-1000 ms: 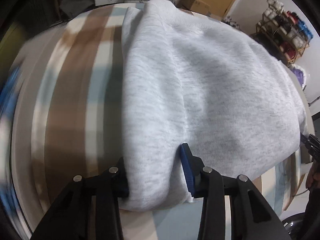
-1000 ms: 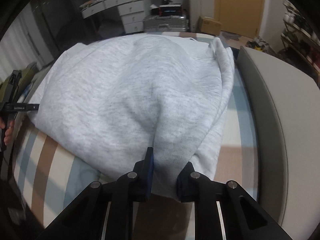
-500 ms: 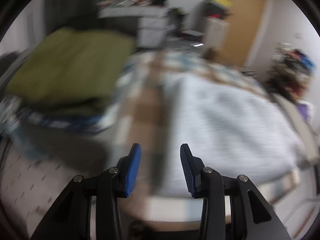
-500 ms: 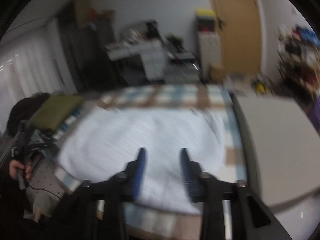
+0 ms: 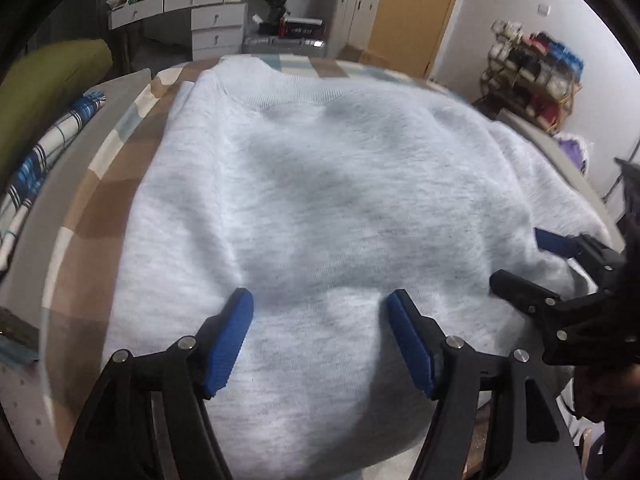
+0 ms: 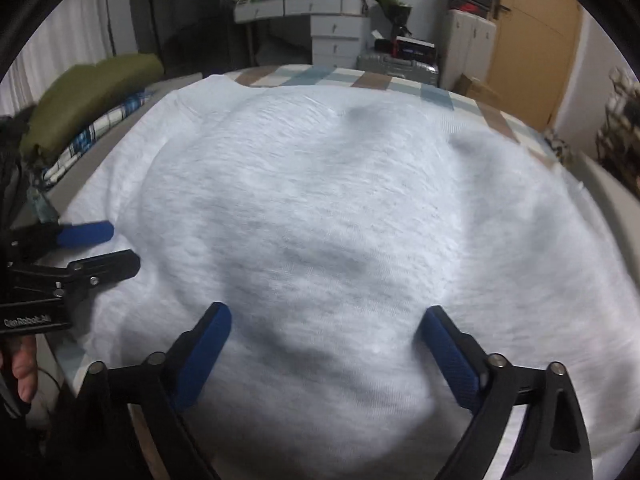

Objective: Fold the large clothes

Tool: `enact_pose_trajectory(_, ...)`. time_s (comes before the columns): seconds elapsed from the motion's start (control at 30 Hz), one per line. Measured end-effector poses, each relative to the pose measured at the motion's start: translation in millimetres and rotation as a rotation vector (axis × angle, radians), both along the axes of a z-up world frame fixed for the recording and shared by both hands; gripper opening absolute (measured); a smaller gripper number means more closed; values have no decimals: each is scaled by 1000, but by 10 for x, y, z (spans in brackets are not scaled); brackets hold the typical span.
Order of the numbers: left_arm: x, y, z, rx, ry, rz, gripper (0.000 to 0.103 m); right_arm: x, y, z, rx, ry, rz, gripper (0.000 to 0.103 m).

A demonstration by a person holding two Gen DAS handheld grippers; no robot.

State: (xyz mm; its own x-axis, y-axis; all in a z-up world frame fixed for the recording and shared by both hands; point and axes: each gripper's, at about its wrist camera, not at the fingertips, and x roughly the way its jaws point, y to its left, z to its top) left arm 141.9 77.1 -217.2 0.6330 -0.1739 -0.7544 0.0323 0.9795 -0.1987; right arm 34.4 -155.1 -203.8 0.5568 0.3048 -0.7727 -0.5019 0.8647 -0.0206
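The grey sweatshirt [image 5: 320, 208], pinched by both grippers a second ago, now lies released across the middle of the checked bedspread [image 5: 100, 200]. The left gripper [image 5: 320, 332] and right gripper [image 6: 324, 344] hover with jaws opening, empty; that fold looks finished. No containers hold anything visible.

Sweatshirt [image 5: 320, 200] lies on the bed [image 5: 100, 208], pillows [image 5: 44, 92] left

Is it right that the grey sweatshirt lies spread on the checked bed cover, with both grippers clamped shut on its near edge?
Not quite. The sweatshirt does lie spread on the checked cover, but neither gripper is clamped: the left gripper and right gripper are opening, nothing pinched, as both wrist views show.
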Motion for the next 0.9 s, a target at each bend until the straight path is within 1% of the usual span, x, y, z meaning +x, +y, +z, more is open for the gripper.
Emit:
enact_pose_trajectory(0.1, -46, -37, -19, 6, -29, -10, 66, 21, -1, 68, -27, 26, 0, 96)
enact_pose_trajectory(0.13, -12, -15, -22, 3, -33, -8, 66, 25, 16, 116, -34, 33, -2, 93)
enact_pose_trajectory(0.17, -17, -39, -33, 3, -36, -7, 67, 16, 22, 220, -27, 25, -12, 88)
enact_pose_trajectory(0.2, -111, -131, -4, 4, -41, -7, 67, 15, 20, 355, 4, 6, -26, 86)
enact_pose_trajectory(0.23, -98, -125, -4, 7, -48, -7, 67, 4, 25, 506, 56, -14, -20, 84)
enact_pose_trajectory(0.27, -164, -163, 17, 9, -54, -6, 67, 28, 63, 598, 92, -26, 8, 80)
enact_pose_trajectory(0.3, -311, -199, 24, 10, -58, -6, 67, 85, 149, 651, 84, -32, 32, 75)
enact_pose_trajectory(0.33, -306, -194, 24, 12, -60, -7, 67, 183, 255, 648, 59, -27, 44, 70)
enact_pose_trajectory(0.37, -364, -204, 0, 12, -59, -7, 67, 271, 325, 613, 54, -9, 48, 61)
enact_pose_trajectory(0.4, -354, -211, -6, 11, -58, -8, 67, 401, 396, 510, 47, 32, 34, 59)
enact_pose_trajectory(0.43, -378, -220, -17, 12, -59, -9, 67, 528, 472, 365, 26, 81, 11, 59)
enact_pose_trajectory(0.47, -375, -223, -21, 16, -62, -11, 67, 584, 543, 232, -2, 99, 0, 59)
enact_pose_trajectory(0.5, -382, -233, -23, 25, -68, -13, 67, 606, 609, 145, -41, 67, 7, 59)
enact_pose_trajectory(0.53, -382, -243, -25, 30, -73, -13, 67, 583, 651, 123, -66, 26, 19, 60)
enact_pose_trajectory(0.57, -391, -251, -28, 31, -74, -13, 67, 569, 670, 116, -74, 6, 19, 60)
enact_pose_trajectory(0.6, -390, -252, -25, 30, -73, -12, 67, 573, 651, 126, -62, 19, 6, 60)
enact_pose_trajectory(0.67, -383, -256, -16, 32, -67, -15, 67, 562, 574, 174, -29, 46, 6, 60)
enact_pose_trajectory(0.73, -386, -255, -17, 33, -66, -16, 67, 443, 369, 318, 51, 40, 8, 57)
enact_pose_trajectory(0.77, -395, -261, -20, 33, -66, -14, 67, 353, 257, 402, 85, 23, 3, 57)
enact_pose_trajectory(0.8, -394, -265, -23, 34, -66, -13, 67, 227, 97, 504, 109, -14, -16, 57)
enact_pose_trajectory(0.83, -397, -274, -22, 37, -66, -7, 68, 117, -66, 590, 122, -64, -49, 58)
enact_pose_trajectory(0.9, -398, -299, -22, 46, -65, 4, 68, -13, -355, 697, 118, -123, -108, 59)
